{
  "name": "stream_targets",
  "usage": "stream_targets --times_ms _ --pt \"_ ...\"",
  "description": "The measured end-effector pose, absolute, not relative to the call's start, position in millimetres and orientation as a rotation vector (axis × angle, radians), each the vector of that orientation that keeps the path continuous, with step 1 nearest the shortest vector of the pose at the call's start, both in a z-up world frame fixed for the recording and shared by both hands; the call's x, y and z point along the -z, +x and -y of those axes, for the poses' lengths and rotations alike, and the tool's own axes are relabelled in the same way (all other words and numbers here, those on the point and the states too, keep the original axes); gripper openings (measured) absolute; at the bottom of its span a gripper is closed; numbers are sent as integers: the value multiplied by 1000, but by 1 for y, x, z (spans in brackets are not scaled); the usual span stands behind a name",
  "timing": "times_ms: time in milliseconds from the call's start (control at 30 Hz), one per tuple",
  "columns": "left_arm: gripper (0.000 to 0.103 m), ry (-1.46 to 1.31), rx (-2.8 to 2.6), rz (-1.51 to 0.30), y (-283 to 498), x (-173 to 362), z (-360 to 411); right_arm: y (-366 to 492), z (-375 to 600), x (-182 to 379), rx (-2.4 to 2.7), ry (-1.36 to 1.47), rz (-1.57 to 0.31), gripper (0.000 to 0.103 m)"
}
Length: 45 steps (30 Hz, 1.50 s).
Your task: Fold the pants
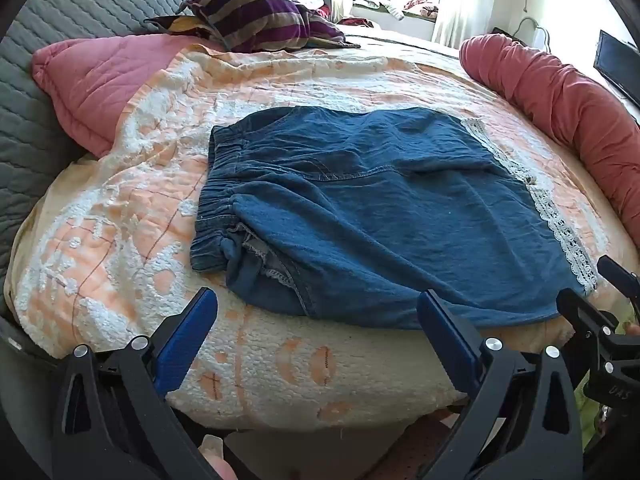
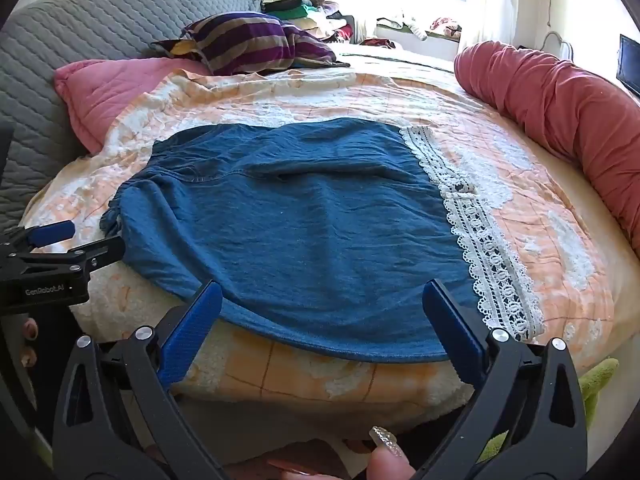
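Blue denim pants (image 1: 380,216) lie flat on the orange-and-white blanket (image 1: 120,184), with the elastic waistband (image 1: 216,208) at the left and a white lace hem (image 1: 560,232) at the right. My left gripper (image 1: 316,300) hovers open at the near edge, by the waistband end. The right gripper (image 1: 588,280) shows at the right edge, near the lace corner. In the right wrist view the pants (image 2: 300,220) fill the middle, and my right gripper (image 2: 322,292) stands open over their near edge, beside the lace hem (image 2: 480,240). The left gripper (image 2: 94,236) sits open at the left. Neither holds cloth.
A striped purple pillow (image 1: 256,20) and a pink quilt (image 1: 96,80) lie at the back left. A red bolster (image 1: 560,92) runs along the right side. A grey quilted headboard (image 2: 100,20) curves behind. Clothes are piled under the window (image 2: 312,8). A dark screen (image 1: 616,64) stands far right.
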<state>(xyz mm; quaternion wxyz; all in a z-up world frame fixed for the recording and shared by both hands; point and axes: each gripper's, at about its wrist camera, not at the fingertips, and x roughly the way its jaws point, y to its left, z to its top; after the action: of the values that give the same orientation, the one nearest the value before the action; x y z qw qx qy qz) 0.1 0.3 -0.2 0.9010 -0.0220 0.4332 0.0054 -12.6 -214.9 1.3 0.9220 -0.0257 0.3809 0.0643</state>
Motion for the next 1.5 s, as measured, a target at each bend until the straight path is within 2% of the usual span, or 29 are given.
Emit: stream_targets --times_ms 1500 --pt "99 -60 3 -907 1 3 1 -9 213 1 -124 -50 -795 95"
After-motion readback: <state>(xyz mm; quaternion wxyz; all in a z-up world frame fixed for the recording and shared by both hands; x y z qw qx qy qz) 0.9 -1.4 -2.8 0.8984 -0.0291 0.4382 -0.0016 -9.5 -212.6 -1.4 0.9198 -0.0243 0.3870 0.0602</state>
